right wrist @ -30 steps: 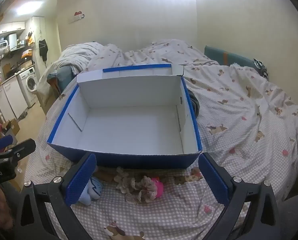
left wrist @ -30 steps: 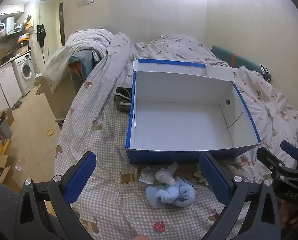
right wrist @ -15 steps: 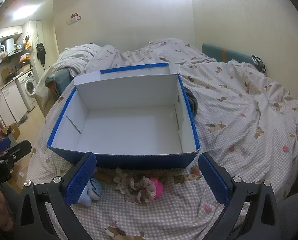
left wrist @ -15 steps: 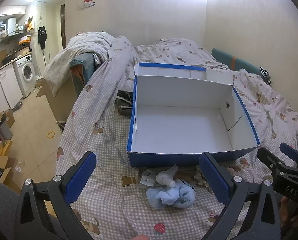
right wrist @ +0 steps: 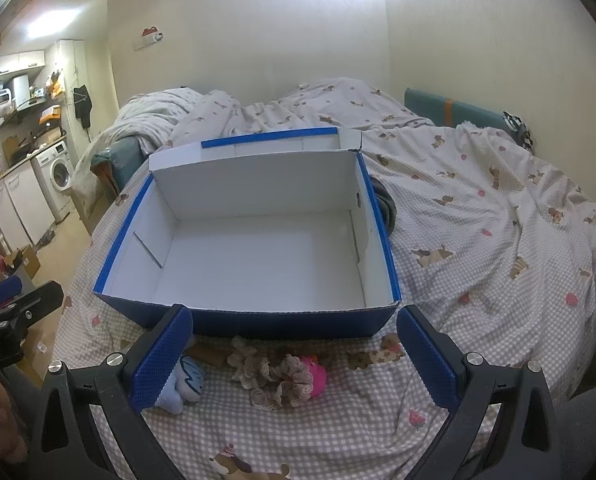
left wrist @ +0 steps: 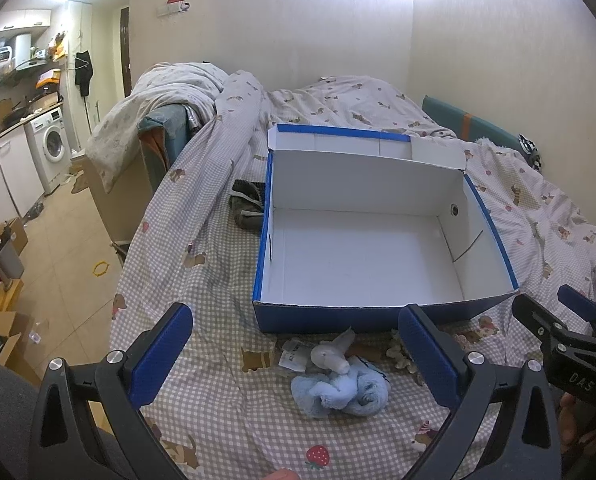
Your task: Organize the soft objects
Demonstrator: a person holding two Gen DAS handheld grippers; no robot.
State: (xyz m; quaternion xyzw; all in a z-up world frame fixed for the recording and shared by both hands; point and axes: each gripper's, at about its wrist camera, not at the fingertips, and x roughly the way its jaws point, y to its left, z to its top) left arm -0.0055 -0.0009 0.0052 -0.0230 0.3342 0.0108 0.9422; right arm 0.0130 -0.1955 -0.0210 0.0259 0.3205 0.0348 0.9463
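Note:
An open blue cardboard box with a white inside stands on the bed; it also shows in the right wrist view. A light blue plush toy lies just in front of it, partly hidden behind a pad in the right wrist view. A frilly pink and beige soft doll lies beside it. My left gripper is open and empty above the plush. My right gripper is open and empty above the doll.
The checked bedsheet covers the bed, with a heaped duvet at the far left. A dark cloth item lies left of the box. The bed's left edge drops to a tiled floor with a washing machine.
Both grippers have drawn back and risen slightly; the box and toys sit a little lower and farther in view. Nothing was grasped.

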